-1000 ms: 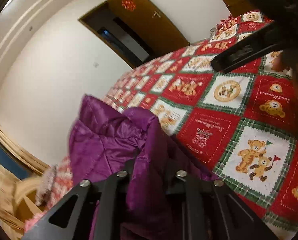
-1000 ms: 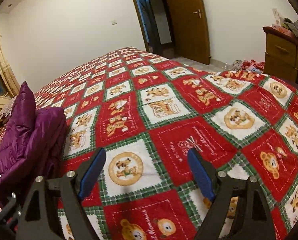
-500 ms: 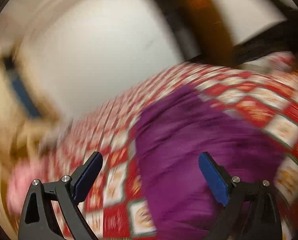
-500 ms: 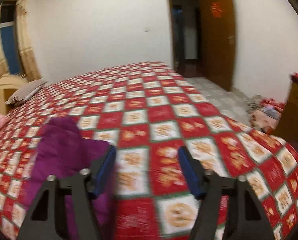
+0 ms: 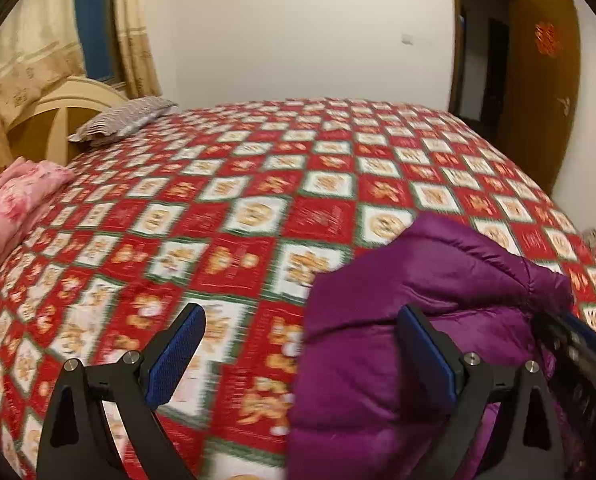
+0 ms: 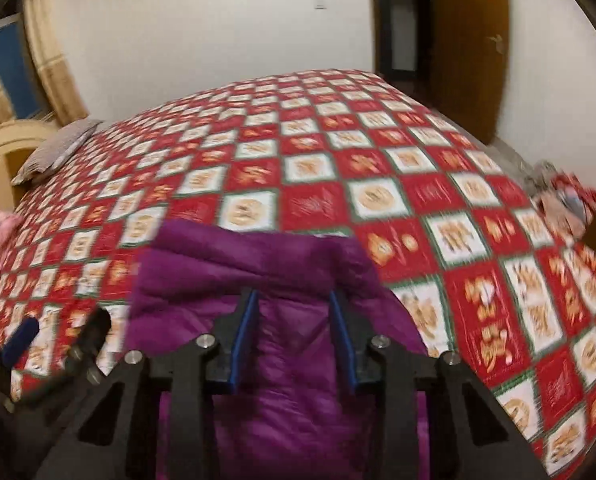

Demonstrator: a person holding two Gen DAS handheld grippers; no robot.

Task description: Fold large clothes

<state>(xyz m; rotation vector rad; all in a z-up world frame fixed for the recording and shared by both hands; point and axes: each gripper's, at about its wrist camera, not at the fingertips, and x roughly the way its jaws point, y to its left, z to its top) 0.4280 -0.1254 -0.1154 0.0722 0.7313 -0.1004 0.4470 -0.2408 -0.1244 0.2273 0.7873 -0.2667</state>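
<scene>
A puffy purple jacket (image 5: 417,300) lies bunched on the red patchwork bedspread (image 5: 258,208), near its front edge. My left gripper (image 5: 298,320) is open wide with nothing gripped; its right finger overlaps the jacket's left edge and its left finger is over bare quilt. In the right wrist view the purple jacket (image 6: 282,264) fills the lower middle. My right gripper (image 6: 294,308) is closing its jaws, with jacket fabric just below the collar fold filling the gap between the blue pads. One finger (image 6: 86,332) of the left gripper shows at the lower left.
A pink blanket (image 5: 14,200) lies at the bed's left edge, with a grey pillow (image 5: 122,120) by the cream headboard (image 5: 58,116). A brown door (image 5: 537,80) stands open at the far right. Loose clothes (image 6: 557,196) lie on the floor right of the bed.
The left gripper let go of the jacket, opened wide, rolled and swung to its left. The right gripper moved over the jacket and its jaws narrowed around the fabric.
</scene>
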